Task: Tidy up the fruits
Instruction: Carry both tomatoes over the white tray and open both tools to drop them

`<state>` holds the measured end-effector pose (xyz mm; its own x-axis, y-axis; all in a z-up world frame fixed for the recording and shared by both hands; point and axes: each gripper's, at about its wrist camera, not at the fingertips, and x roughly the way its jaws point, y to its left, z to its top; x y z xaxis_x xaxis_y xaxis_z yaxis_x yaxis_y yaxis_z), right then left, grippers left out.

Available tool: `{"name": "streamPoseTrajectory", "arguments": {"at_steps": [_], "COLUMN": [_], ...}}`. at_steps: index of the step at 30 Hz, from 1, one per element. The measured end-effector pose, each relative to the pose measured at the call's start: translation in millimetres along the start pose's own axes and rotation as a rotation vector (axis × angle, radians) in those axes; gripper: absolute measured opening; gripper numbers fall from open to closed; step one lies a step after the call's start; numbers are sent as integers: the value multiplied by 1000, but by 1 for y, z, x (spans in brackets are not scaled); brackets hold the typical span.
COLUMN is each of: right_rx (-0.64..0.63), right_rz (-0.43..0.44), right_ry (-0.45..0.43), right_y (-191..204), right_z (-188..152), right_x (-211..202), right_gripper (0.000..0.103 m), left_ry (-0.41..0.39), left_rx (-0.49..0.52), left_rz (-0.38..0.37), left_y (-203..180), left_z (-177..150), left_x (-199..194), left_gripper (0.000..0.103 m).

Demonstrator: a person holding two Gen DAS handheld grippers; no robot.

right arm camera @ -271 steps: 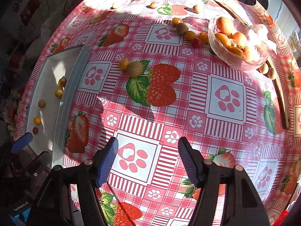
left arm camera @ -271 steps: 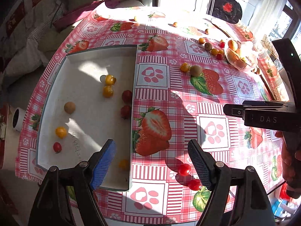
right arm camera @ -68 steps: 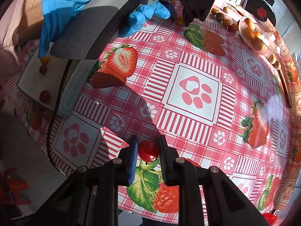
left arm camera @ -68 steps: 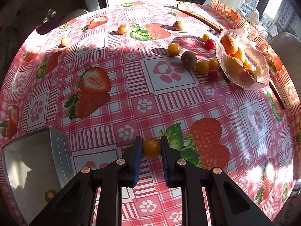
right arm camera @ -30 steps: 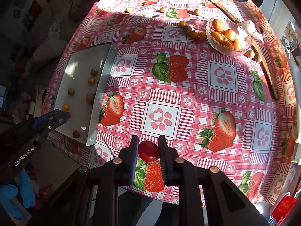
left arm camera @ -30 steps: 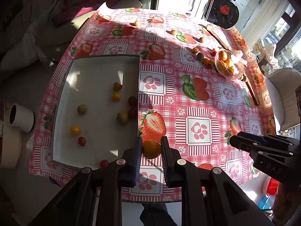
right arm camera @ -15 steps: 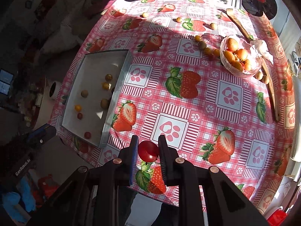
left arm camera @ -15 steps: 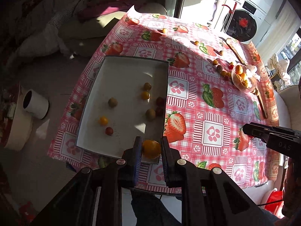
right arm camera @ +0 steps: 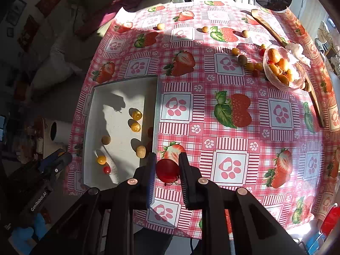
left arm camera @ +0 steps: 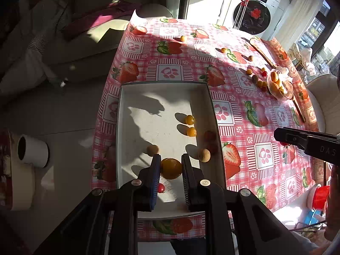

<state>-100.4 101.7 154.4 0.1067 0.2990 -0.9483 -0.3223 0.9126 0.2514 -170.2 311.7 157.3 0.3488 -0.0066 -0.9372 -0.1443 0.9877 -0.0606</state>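
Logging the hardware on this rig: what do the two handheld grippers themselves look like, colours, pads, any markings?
Both are matte black plastic. The left gripper and right gripper each have two flat fingers, one faced with a ribbed blue pad, the other black, joined by silver rivets. White lettering reads "GenRobot.AI" on the left body, seen from the right wrist view, and "DAS" on the right body.

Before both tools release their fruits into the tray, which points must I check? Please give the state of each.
1. Left tool grips yellow tomato: ok.
2. Right tool grips red tomato: ok.
3. Left tool above tray: ok.
4. Right tool above tray: not ok, it appears over the tablecloth beside the tray's right wall.
5. Free floor in tray for both: ok.
6. Height above tray safe for dropping: cannot tell.
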Motion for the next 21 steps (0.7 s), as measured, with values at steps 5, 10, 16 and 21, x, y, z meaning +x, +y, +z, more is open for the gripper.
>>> {"name": "streamPoseTrajectory", "arguments": {"at_steps": [5,10,16,21], "right_rx": [-8,-15,-21,-29], "right_rz": [-9,-22,-25,-23], "right_ry": [11,18,39,49], "right_y": [27,45,55,55], "right_z": [17,35,52,62], "right_x": [16,34,58,86], "right_gripper": [23,23,23,23], "left_ry": [7,21,35,34], "left_rx": [15,8,4,-6], "left_rz": [-11,-23,-28,-16], "left_y": [24,38,45,44], "left_z": [14,26,37,50], "left_x": [17,41,70,99], "left_gripper": [21,21,21,21]}}
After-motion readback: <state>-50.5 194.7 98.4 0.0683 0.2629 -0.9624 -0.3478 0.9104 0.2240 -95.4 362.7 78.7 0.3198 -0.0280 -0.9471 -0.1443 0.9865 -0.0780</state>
